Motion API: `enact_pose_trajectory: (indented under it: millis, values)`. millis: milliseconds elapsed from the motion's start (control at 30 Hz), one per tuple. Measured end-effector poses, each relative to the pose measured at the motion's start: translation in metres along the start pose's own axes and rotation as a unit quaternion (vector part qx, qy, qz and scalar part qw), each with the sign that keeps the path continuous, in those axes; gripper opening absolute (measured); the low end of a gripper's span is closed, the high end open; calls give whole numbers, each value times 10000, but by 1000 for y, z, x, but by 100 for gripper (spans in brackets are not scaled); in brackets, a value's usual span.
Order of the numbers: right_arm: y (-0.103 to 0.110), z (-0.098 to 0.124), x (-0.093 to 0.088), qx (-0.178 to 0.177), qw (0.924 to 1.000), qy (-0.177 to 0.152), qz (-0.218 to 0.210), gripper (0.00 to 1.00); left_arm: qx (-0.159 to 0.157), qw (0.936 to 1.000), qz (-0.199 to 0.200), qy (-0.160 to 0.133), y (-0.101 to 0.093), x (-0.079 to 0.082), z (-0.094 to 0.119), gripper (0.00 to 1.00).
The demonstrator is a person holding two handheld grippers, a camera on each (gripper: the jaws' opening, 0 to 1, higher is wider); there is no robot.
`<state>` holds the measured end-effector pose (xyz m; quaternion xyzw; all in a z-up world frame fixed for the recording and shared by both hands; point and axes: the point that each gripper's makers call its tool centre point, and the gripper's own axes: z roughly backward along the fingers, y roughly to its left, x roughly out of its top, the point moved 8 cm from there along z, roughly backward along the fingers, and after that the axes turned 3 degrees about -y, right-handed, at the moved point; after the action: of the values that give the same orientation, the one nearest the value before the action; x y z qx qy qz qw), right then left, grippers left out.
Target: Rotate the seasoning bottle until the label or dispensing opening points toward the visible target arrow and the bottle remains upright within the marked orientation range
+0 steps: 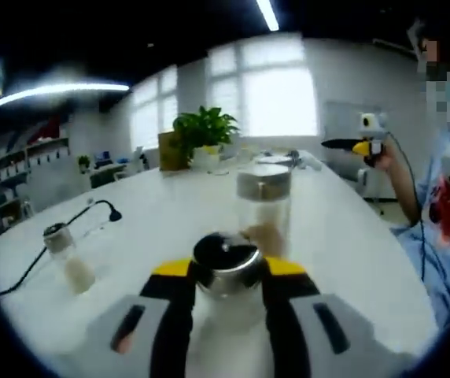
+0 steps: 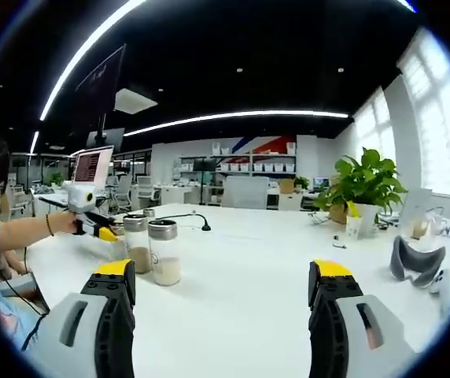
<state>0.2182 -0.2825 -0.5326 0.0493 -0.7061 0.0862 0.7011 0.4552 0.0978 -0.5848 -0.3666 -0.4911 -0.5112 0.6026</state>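
A seasoning bottle (image 1: 226, 266) with a black and silver cap stands upright on the white table (image 1: 351, 236). My left gripper (image 1: 226, 272) is shut on it, one yellow-tipped jaw on each side of the cap. Just behind it stands a clear jar (image 1: 263, 206) with a silver lid. A smaller bottle (image 1: 66, 256) of white powder is off to the left. In the right gripper view, my right gripper (image 2: 225, 287) is open above the table (image 2: 241, 315) with nothing between its jaws; the left gripper (image 2: 93, 219) reaches in by two jars (image 2: 137, 242) (image 2: 164, 250).
A potted plant (image 1: 205, 130) (image 2: 363, 185) stands at the table's far end. A black cable with a small stand (image 1: 91, 213) runs across the left side. A grey headset-like item (image 2: 414, 260) lies at the right. A person's hand holds the right gripper (image 1: 363, 146).
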Motion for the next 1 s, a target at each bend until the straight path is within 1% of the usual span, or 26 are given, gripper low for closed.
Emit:
enact_pose_trajectory:
  millis: [100,200,267,467,567,633,700,833,933,967,1000]
  values:
    - [2,0,2,107,9999,-50,50,95,-424,9990,-123,113,4,2,-2,35]
    - [4,-1,4,210,9997,-129,95,95,-764,9967,-238,114,6,2,-5,35]
    - [6,-1,4,267,9995,-81,120,95,-964,9949,-287,101,7,2,-6,35]
    - [3,-2,2,223,9997,-54,45,95,-1380,9904,-124,12,13,0,-10,35]
    - [3,-2,1,214,9998,-27,51,95,-1462,9891,-105,-162,16,-3,-10,35]
    - [3,-2,0,220,9997,0,57,95,-1483,9887,-65,-225,19,-4,-10,35]
    - [3,-3,-4,241,9997,53,8,95,-1485,9885,-28,-266,17,-4,-11,35]
    - [3,-6,-6,334,9994,41,-124,94,-1481,9886,-58,-281,16,-4,-11,35]
    - [3,-6,-10,340,9991,119,-208,94,-1438,9892,-53,-263,13,-3,-11,35]
    - [3,-6,-10,333,9991,126,-228,94,-1433,9894,32,-250,13,-3,-11,36]
    - [2,-6,-10,323,9991,127,-244,94,-1451,9886,261,-307,13,0,-11,41]
